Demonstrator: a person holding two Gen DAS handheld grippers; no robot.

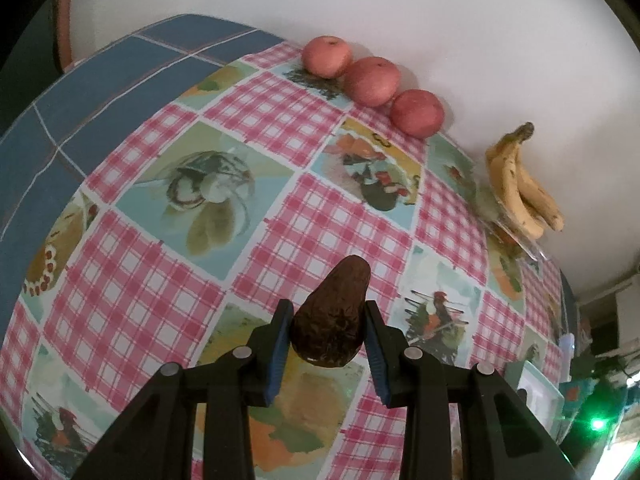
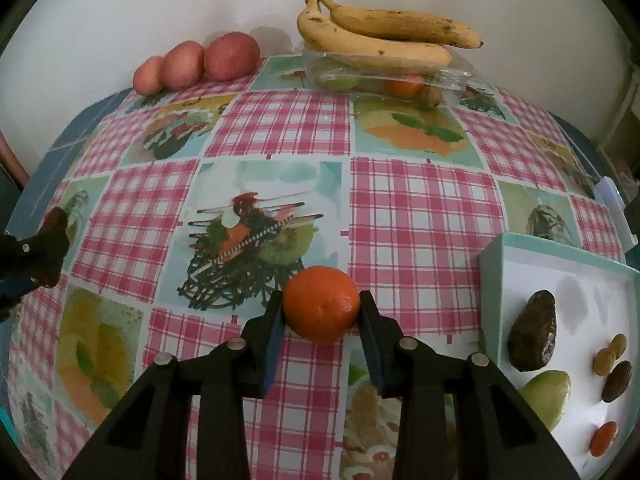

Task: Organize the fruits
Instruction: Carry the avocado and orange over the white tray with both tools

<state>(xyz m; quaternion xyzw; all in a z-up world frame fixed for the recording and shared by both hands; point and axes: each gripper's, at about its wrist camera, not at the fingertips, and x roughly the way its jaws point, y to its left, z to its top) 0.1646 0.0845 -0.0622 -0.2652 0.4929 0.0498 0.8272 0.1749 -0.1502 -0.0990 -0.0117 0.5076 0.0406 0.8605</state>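
Both fruits look mid-carry: the left gripper (image 1: 326, 330) squeezes an avocado (image 1: 330, 316), the right gripper (image 2: 320, 320) squeezes an orange (image 2: 321, 304), and I think the white box (image 2: 490, 300) comes next.

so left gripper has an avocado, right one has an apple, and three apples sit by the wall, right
Not quite: the right gripper holds an orange, not an apple, as the right wrist view shows. The left gripper does hold an avocado, and three apples sit by the wall.
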